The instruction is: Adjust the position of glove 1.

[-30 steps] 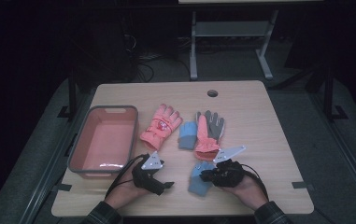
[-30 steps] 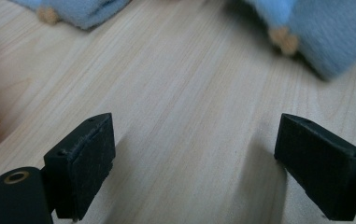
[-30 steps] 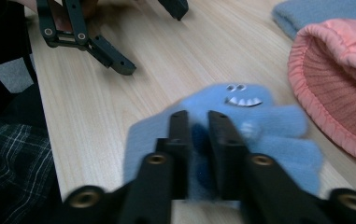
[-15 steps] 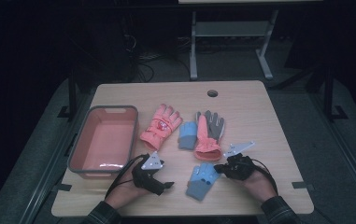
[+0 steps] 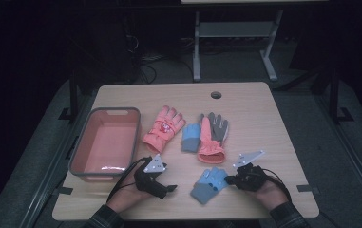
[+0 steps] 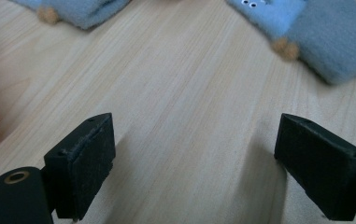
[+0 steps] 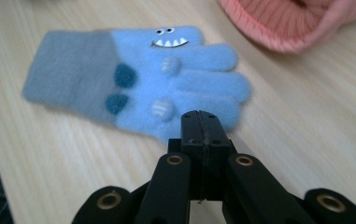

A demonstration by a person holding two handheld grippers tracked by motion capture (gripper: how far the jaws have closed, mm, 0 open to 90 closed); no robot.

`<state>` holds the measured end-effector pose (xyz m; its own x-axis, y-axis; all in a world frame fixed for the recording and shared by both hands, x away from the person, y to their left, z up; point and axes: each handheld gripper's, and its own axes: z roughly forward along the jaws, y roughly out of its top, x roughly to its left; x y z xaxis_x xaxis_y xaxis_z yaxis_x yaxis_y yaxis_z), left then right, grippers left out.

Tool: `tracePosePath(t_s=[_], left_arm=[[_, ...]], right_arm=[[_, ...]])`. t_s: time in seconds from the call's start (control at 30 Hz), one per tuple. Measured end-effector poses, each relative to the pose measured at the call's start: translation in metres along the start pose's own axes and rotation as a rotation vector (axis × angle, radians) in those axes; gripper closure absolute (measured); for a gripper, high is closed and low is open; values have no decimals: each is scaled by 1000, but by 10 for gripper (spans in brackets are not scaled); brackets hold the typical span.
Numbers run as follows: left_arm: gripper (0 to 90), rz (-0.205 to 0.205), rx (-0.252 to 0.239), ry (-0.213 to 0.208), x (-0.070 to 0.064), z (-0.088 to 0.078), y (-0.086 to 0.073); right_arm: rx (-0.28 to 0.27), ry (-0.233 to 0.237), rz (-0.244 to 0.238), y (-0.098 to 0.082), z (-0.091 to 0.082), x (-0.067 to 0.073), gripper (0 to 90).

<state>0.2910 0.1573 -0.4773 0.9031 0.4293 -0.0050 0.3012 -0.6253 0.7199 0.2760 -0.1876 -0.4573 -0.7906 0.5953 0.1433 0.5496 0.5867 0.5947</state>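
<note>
The small blue glove (image 5: 209, 184) lay flat near the worktop's (image 5: 264, 118) near edge, fingers toward the right hand-held gripper (image 5: 230, 180). In the right gripper view that gripper's jaws were pressed together with nothing between them, their tips at the glove's (image 7: 138, 79) fingertips; whether they touched it I could not tell. The left hand-held gripper (image 5: 169, 188) rested close to the near edge, jaws spread over bare wood. Toward the worktop's middle lay a pink glove (image 5: 163, 129), another blue glove (image 5: 190, 137) and a grey-and-pink glove (image 5: 213, 137). A pink bin (image 5: 84, 142) sat by the left edge.
</note>
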Motion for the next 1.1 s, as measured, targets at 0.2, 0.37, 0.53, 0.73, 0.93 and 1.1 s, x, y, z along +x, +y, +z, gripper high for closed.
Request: tracePosePath(t_s=[0.2, 0.37, 0.53, 0.73, 0.93, 1.1], left_arm=[[118, -2, -1, 1, 0, 0, 0], [119, 3, -1, 3, 0, 0, 0], [119, 2, 0, 3, 0, 0, 0], [119, 3, -2, 3, 0, 0, 0], [118, 0, -2, 5, 0, 0, 0], [119, -3, -2, 9, 0, 0, 0]], right_arm=[[-18, 12, 8, -4, -5, 0, 878], [-58, 5, -8, -1, -9, -8, 748], [-134, -51, 42, -3, -17, -22, 529], [-161, -96, 94, -12, -18, -40, 396], [-207, -196, 140, -20, -19, -57, 207], [-187, -259, 196, -30, -11, -71, 136]])
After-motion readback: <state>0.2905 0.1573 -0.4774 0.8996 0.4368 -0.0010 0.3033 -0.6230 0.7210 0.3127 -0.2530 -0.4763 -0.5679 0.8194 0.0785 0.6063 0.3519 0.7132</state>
